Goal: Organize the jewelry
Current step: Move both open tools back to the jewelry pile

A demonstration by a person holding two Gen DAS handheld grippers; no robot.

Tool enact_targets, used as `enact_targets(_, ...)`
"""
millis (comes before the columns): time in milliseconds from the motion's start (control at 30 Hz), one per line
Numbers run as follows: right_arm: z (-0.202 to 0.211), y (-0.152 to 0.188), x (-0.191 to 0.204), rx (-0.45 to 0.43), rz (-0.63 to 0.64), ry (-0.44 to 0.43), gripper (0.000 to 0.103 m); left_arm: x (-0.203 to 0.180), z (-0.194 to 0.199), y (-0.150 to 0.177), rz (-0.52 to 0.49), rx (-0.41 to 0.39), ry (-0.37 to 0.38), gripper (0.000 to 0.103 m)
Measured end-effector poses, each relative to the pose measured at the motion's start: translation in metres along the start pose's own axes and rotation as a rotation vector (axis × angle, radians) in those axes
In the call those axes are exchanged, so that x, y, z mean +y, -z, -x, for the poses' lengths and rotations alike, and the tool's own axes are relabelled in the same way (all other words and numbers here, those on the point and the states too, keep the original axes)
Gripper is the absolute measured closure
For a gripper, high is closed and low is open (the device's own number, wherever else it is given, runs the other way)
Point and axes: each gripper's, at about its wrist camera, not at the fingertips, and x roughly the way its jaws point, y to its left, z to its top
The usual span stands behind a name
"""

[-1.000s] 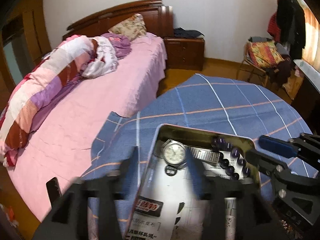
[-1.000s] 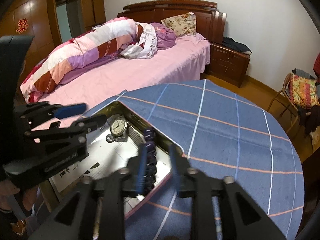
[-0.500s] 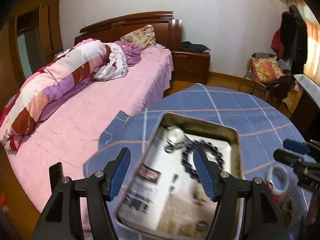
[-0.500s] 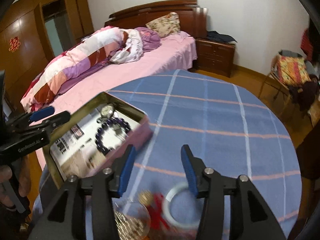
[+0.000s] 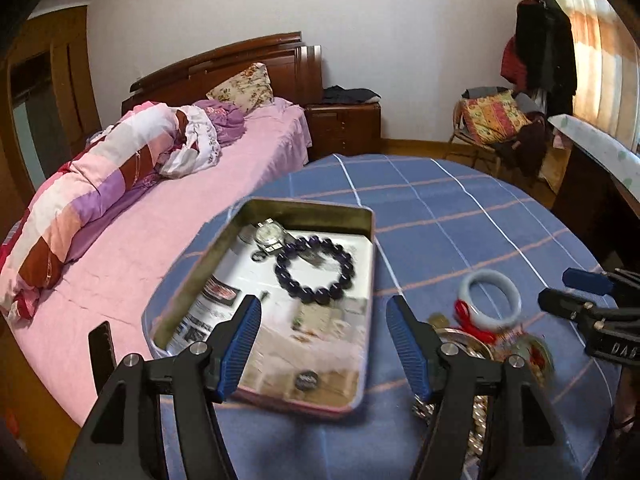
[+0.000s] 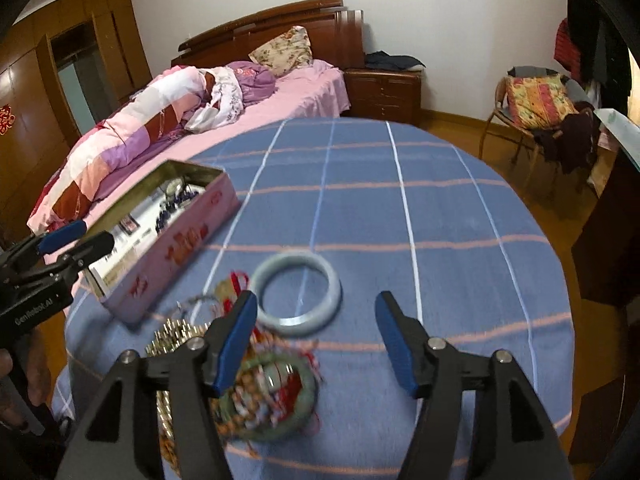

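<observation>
The jewelry is split between two spots on your counter (image 6: pixel 400 208): a purple bead bracelet (image 5: pixel 315 270) and a watch (image 5: pixel 270 233) lie inside the open pink tin (image 6: pixel 176 252), while a pale jade bangle (image 6: pixel 298 294), a green bangle (image 6: pixel 268 396) with red cords and some gold-coloured chains (image 6: pixel 172 340) sit in a heap on the blue checked cloth just beside the tin. A second ago your right tool (image 6: pixel 316 336) was narrow, right over the beads at the tin; now it has pulled back over the heap and its jaws have just been opening, with nothing gripped, the pale bangle lying just beyond its fingertips. Your left tool (image 5: pixel 324 340) has also backed away from the tin, spread wide and released, gripping nothing.
</observation>
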Motion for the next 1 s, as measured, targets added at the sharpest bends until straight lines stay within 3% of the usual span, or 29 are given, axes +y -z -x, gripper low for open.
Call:
enact_targets(367,-0.001,0.027,-0.011,0.0,-0.009,-0.006,0.033,-0.048,0.002,0.015,-0.038,0.044,0.124,0.037)
enact_targets(467,0.002,0.028,-0.014,-0.019,-0.01,0.007,0.03,-0.066,-0.003,0.02,-0.07,0.074,0.156,0.029)
enact_targets(700,0.002,0.036,-0.025,-0.018,-0.03,0.013,0.03,-0.079,-0.033,0.028,-0.077,0.175,0.165,0.029)
enact_targets(967,0.003,0.038,-0.028,-0.023,-0.044,0.008,0.028,-0.082,-0.049,0.028,-0.066,0.211,0.182,0.029)
enact_targets(1000,0.003,0.038,-0.028,-0.024,-0.045,0.009,0.028,-0.081,-0.049,0.028,-0.067,0.21,0.191,0.033)
